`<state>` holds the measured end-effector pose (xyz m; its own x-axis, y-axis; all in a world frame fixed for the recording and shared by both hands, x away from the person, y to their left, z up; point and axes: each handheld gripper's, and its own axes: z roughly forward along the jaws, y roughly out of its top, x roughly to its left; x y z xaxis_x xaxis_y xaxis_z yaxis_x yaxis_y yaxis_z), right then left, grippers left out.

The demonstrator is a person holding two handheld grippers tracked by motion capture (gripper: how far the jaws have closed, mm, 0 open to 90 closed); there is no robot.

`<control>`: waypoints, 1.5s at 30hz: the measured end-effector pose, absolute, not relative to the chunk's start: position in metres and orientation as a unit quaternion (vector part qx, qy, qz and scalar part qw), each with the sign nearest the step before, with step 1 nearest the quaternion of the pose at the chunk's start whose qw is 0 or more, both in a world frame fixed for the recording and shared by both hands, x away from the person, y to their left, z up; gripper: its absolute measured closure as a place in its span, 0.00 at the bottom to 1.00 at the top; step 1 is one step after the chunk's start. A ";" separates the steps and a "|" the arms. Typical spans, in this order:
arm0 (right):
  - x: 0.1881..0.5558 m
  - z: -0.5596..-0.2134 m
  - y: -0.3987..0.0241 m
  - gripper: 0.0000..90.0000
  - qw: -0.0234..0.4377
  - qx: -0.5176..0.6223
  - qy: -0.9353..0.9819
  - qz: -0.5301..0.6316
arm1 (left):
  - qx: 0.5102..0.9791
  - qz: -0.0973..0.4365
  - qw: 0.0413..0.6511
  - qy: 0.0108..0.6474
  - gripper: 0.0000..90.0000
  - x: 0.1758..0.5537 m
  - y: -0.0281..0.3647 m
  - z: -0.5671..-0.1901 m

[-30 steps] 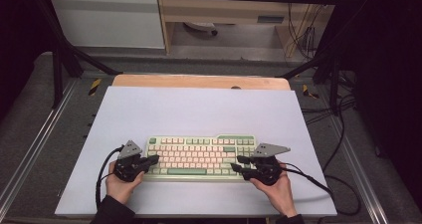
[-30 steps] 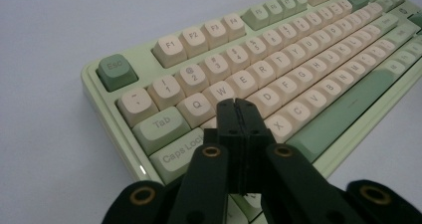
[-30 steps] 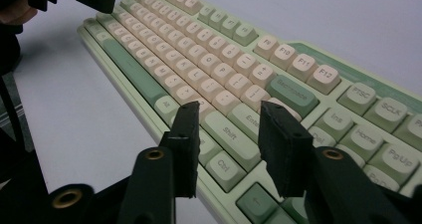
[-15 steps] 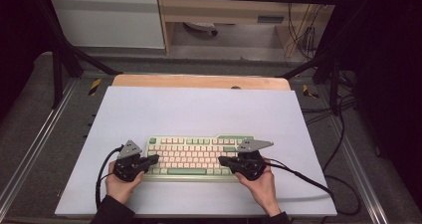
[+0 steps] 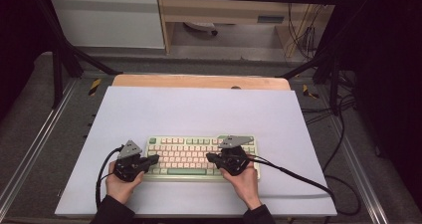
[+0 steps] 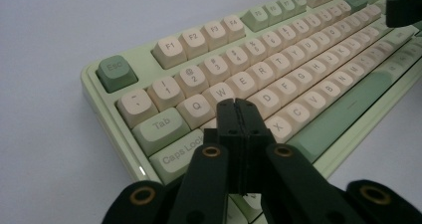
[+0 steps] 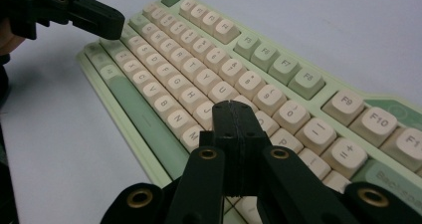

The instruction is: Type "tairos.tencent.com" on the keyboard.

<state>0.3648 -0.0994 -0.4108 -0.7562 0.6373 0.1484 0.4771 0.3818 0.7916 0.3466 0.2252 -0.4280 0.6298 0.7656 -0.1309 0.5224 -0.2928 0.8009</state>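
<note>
Even overhead light, dark surroundings; close views soft, far keyboard [image 6: 278, 69] keys perhaps blurred.

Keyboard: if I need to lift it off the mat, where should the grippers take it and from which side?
Probably the two short ends of the keyboard, one gripper from each side. It lies flat and long across the white mat, and its thin pale-green rim looks narrow enough to pinch. The left gripper and right gripper, both shut over the keys, would first have to open.
</note>
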 end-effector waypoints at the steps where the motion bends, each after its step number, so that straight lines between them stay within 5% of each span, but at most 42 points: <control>1: 0.366 -0.411 -0.096 1.00 0.092 0.337 0.827 0.441 | 0.792 0.140 0.434 0.407 1.00 0.347 0.225 -0.428; 35: 0.392 -0.433 -0.068 1.00 0.101 0.344 0.839 0.410 | 0.793 0.140 0.433 0.406 1.00 0.347 0.225 -0.428; 45: 0.387 -0.416 -0.076 1.00 0.097 0.334 0.836 0.425 | 0.793 0.141 0.435 0.404 1.00 0.346 0.225 -0.427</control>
